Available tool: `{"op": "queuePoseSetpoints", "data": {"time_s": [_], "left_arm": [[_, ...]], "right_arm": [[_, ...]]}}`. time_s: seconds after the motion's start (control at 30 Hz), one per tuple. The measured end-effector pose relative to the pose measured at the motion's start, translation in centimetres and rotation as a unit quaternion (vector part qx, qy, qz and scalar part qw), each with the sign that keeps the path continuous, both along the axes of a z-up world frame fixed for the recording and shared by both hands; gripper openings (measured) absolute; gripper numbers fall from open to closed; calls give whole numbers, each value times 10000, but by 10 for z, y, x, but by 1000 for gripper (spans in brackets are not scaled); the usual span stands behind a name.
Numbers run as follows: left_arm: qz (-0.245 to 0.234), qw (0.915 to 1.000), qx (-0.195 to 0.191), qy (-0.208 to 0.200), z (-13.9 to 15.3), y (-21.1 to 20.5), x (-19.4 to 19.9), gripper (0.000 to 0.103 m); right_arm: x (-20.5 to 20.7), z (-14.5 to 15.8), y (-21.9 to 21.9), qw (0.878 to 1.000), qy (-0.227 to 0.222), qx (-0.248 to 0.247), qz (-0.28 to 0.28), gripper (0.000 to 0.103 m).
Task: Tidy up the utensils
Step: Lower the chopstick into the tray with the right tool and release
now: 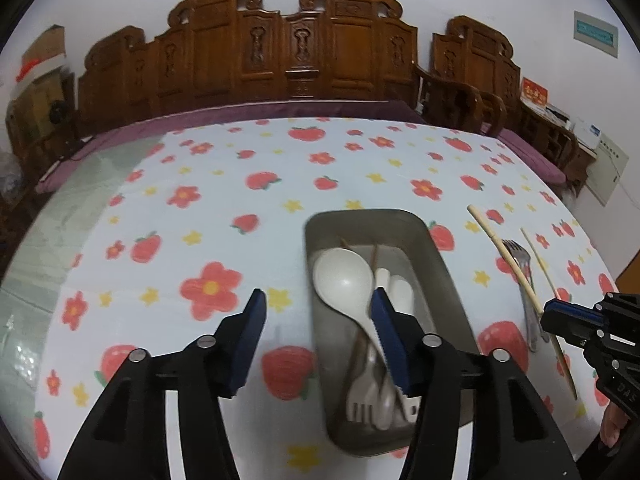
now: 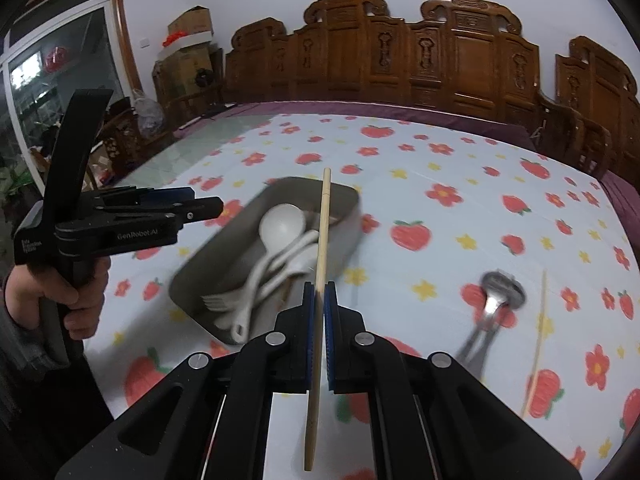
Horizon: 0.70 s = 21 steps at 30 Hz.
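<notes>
Right now, clamped tight: right gripper (image 2: 319,292) with blue pads pressed together on a pale chopstick (image 2: 320,280), gripping it about mid-length, tip pointing up and away over the grey tray (image 2: 192,276), butt end trailing back between the black arms. Hanging above the table rather than lying on it, that stick, just over the tray's near right corner. Over on the other side, spread wide: left gripper (image 1: 318,308), holding nothing, left pad above the strawberry tablecloth (image 1: 200,200), right pad above the tray's inside, whether touching the white spoon (image 1: 342,276) impossible to tell. Inside the tray, packed together: white spoon with bowl toward the far end, a white fork (image 1: 360,400) with tines toward the near end, more white handles and dark sticks beneath. Out on the cloth, right of the tray and apart from it: a metal fork (image 1: 520,256), blurred, lying just beside a second pale chopstick (image 1: 538,256). Behind the table, carved wooden chairs (image 1: 288,48) against the wall.
</notes>
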<state>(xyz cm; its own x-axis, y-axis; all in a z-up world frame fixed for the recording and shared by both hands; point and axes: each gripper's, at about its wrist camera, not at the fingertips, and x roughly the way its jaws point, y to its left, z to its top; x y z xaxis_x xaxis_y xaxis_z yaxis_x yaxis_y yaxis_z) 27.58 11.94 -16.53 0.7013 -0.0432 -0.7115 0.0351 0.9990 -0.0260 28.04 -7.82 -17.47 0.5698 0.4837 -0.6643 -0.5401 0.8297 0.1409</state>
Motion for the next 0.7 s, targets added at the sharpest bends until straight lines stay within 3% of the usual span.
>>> {"op": "queuePoseSetpoints", "data": {"time_s": [0.07, 0.27, 0.7], "left_arm": [[54, 10000, -30, -53, 3, 6, 0, 69], [175, 9997, -78, -162, 10, 23, -1, 89], [415, 9989, -106, -215, 14, 45, 1, 91]], "right_arm": [[3, 1, 8, 10000, 31, 68, 17, 6], [19, -4, 38, 9995, 215, 215, 27, 6], [57, -25, 81, 9981, 555, 206, -156, 6]]}}
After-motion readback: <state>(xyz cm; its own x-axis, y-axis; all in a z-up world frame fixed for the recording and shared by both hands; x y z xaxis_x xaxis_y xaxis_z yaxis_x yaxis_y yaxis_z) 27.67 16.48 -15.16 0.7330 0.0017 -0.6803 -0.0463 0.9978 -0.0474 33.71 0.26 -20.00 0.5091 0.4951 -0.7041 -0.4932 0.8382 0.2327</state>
